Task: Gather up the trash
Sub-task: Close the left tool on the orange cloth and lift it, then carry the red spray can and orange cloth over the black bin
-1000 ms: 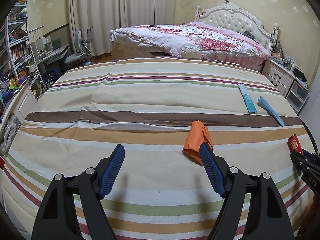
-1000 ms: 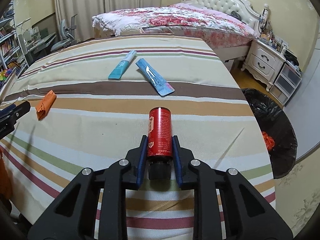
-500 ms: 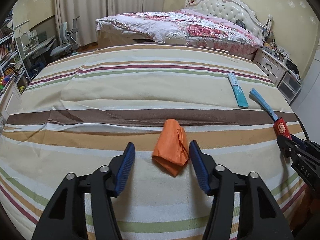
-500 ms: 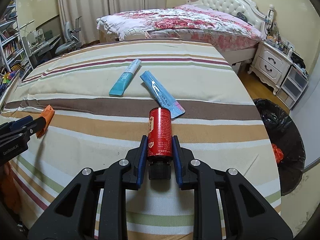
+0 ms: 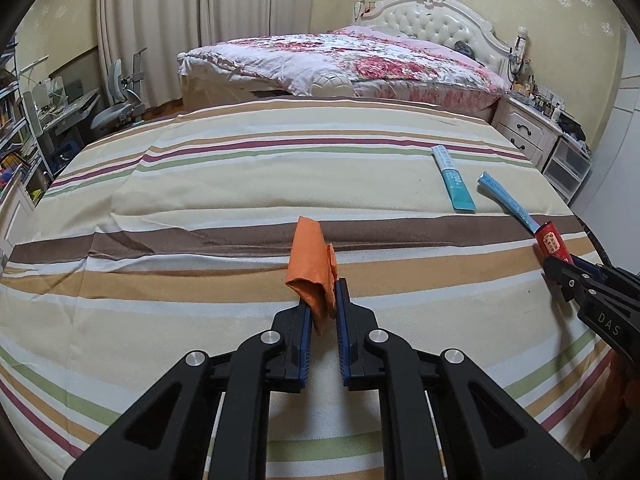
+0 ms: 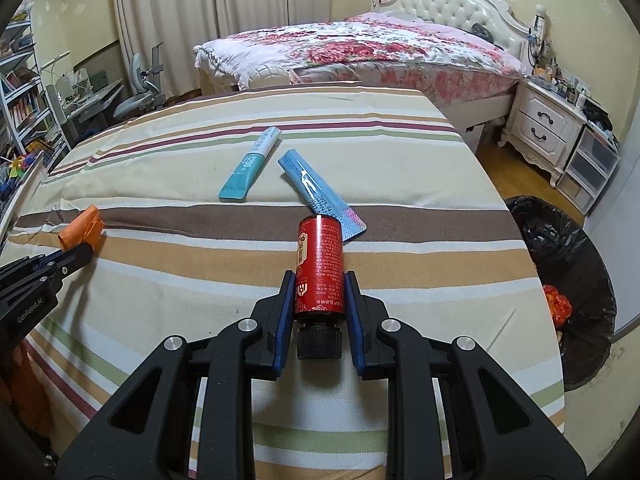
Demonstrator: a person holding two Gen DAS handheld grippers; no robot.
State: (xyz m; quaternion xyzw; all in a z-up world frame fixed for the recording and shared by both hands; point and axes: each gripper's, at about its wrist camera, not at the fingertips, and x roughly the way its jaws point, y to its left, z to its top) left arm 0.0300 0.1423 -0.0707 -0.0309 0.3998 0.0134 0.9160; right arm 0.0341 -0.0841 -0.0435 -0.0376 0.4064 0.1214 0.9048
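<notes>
Orange wrapper [image 5: 311, 266] pinched between left gripper [image 5: 322, 312] pads; red bottle [image 6: 319, 268] clamped lengthwise in right gripper [image 6: 319, 300].

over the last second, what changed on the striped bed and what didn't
The left gripper centred on the orange paper wrapper and closed its fingers on it; it had stood wide open. The right gripper kept its hold on the red bottle. Both blue tubes stayed put.
</notes>
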